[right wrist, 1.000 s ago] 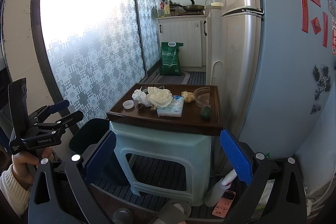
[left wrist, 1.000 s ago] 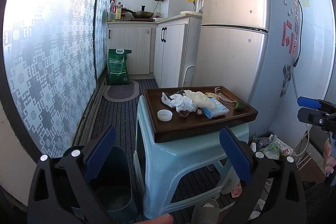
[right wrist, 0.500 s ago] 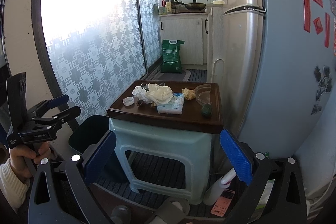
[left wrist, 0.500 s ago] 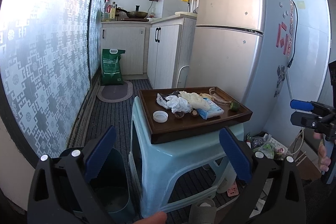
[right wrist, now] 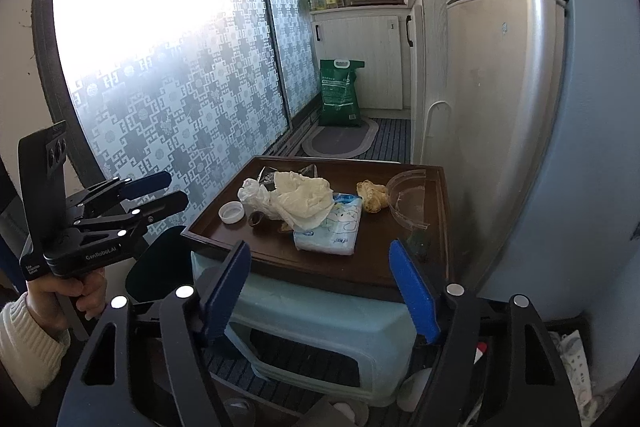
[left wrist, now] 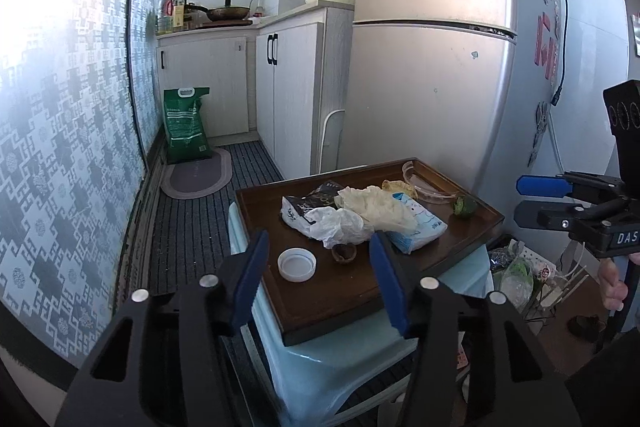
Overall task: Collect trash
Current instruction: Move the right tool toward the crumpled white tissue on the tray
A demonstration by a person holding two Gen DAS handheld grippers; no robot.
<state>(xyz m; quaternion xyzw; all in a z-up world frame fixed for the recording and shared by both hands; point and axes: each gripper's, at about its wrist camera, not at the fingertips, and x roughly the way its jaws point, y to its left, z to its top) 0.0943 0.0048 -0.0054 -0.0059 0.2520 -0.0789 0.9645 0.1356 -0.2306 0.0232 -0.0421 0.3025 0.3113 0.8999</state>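
A brown wooden tray (left wrist: 344, 301) (right wrist: 360, 273) sits on a pale blue plastic stool (left wrist: 340, 367) (right wrist: 320, 323). On it lie a white bottle cap (left wrist: 297, 264) (right wrist: 231, 212), a white plastic bag (left wrist: 340, 225), crumpled cream paper (left wrist: 380, 207) (right wrist: 304, 197), a blue tissue pack (left wrist: 418, 229) (right wrist: 330, 227), a nutshell (left wrist: 344, 251), a clear plastic lid (right wrist: 408, 197) and a green lump (left wrist: 464, 205). My left gripper (left wrist: 320, 279) is open just short of the tray's near edge. My right gripper (right wrist: 324, 291) is open and empty before the tray.
A dark bin (right wrist: 160, 265) stands on the floor left of the stool. A fridge (left wrist: 432, 67) rises behind the tray. A green sack (left wrist: 186, 125) and a mat (left wrist: 196, 175) lie by white cabinets (left wrist: 224, 87). Bags of clutter (left wrist: 516, 271) lie right of the stool.
Both grippers have moved closer to the tray and higher. Their jaws have narrowed but stay open. Nothing on the tray has moved.
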